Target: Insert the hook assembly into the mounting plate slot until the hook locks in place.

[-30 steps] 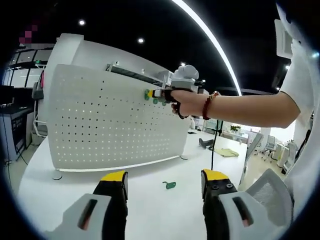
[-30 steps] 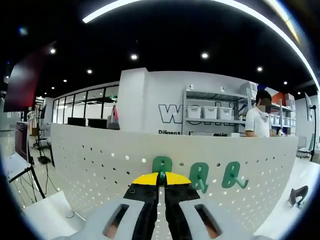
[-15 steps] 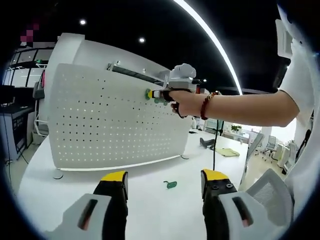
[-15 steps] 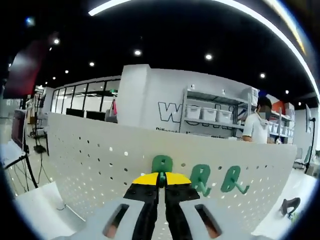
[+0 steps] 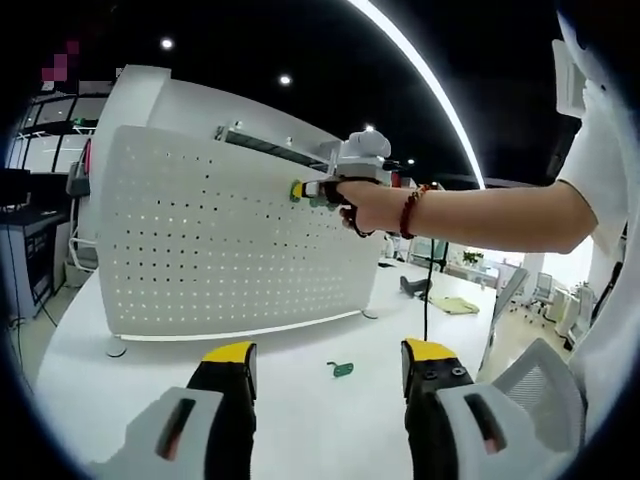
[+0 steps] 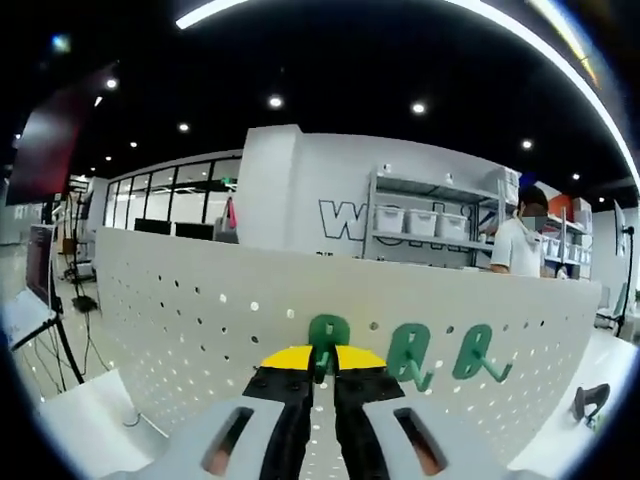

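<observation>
1. Three green hooks line the top rows of the white pegboard (image 6: pixel 200 310); the leftmost hook (image 6: pixel 324 338) sits between the right gripper's (image 6: pixel 322 362) yellow tips, its jaws narrow and slightly parted around it.
2. Left gripper (image 5: pixel 325 365) hovers over the white table (image 5: pixel 300 400), jaws wide, holding nothing.
3. One spare green hook (image 5: pixel 339 369) lies on that table.
</observation>
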A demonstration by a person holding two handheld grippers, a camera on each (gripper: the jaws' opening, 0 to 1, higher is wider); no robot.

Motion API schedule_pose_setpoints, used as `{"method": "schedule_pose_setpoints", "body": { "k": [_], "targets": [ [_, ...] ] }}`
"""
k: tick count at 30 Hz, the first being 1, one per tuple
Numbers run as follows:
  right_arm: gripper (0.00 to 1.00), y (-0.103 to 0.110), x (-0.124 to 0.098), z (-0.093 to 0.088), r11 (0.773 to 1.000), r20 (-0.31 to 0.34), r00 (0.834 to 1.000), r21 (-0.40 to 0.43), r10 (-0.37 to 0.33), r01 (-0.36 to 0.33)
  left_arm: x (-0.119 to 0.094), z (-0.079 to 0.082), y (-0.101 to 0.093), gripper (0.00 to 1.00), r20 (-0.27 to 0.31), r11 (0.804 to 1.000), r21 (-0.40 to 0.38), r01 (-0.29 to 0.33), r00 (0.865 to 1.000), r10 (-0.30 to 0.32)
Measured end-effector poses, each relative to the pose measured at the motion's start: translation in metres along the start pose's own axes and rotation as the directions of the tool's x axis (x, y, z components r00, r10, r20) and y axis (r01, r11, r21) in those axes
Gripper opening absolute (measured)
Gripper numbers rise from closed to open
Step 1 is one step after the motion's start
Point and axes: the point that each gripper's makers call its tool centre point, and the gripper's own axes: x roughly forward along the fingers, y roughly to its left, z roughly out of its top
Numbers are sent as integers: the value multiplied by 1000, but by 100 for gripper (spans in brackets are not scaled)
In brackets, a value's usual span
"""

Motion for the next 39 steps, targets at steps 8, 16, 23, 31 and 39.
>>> {"method": "schedule_pose_setpoints", "body": {
  "k": [8,16,23,31,39],
  "targets": [
    [12,-2,-8,-4,999,-11,1000,38,24,-24,2,3,-5,60,-6,1000,8,8,1000,-8],
    [12,-3,-21,-1,999,-3,999,31,45,-45,3,6,-14,60,-4,1000,13,18,1000,-18],
    [12,-5,-44,-4,998,4,998,38,57,-57,1,8,-25,58,-9,999,-29,22,1000,-22],
    [11,-12,-71,-28,996,-32,997,50,76,-74,3,3,-41,57,-40,1000,-17,23,999,-23],
    [11,-34,-99,-66,992,-82,994,116,66,-56,2,-1,-55,57,-58,1000,-14,17,998,-18]
  ]
}}
